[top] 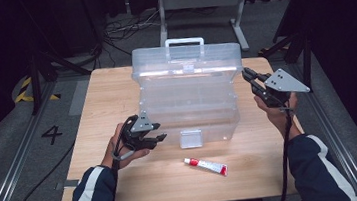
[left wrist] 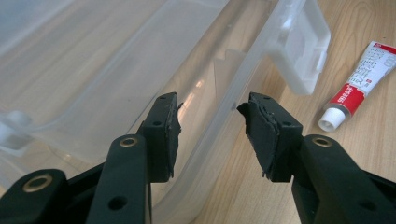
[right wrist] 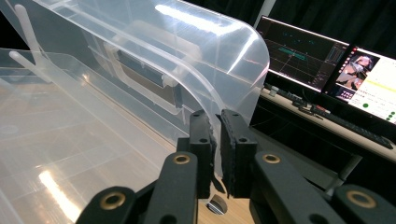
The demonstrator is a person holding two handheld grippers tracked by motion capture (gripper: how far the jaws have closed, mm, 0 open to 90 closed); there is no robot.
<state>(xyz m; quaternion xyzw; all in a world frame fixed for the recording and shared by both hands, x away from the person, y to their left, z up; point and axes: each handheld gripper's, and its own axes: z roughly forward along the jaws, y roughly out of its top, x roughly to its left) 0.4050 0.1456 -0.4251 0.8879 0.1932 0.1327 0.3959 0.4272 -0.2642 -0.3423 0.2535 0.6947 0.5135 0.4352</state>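
The box [top: 188, 97] is a clear plastic storage box w/ a white carry handle [top: 184, 42] on its lid [top: 186, 62]; it sits mid-table toward the far edge, lid raised and standing up at the back. Looking thru the walls, nothing shows inside the box, just bare see-thru plastic w/ faint molded ridges. A clear latch [top: 190, 138] hangs down the front wall, its lower end at the tabletop. The right gripper [top: 247, 74] is at the box's right side, at the raised lid's edge; in the right gripper view the jaws are clenched on that thin curved lid edge [right wrist: 217, 123], plastic pinched between the pads, no earlier look to compare. The left gripper [top: 162, 138] is low at the front left of the box, jaws released and apart w/ a clear gap, pads [left wrist: 161, 133] near the box's front wall but gripping nothing. A small white tube [top: 206, 166] w/ red print and a white cap lies on the table [top: 115, 87] in front of the box, apart from it, btw the two forearms. Table is light wood grain; dark floor, cables and a metal frame sit beyond the far edge.
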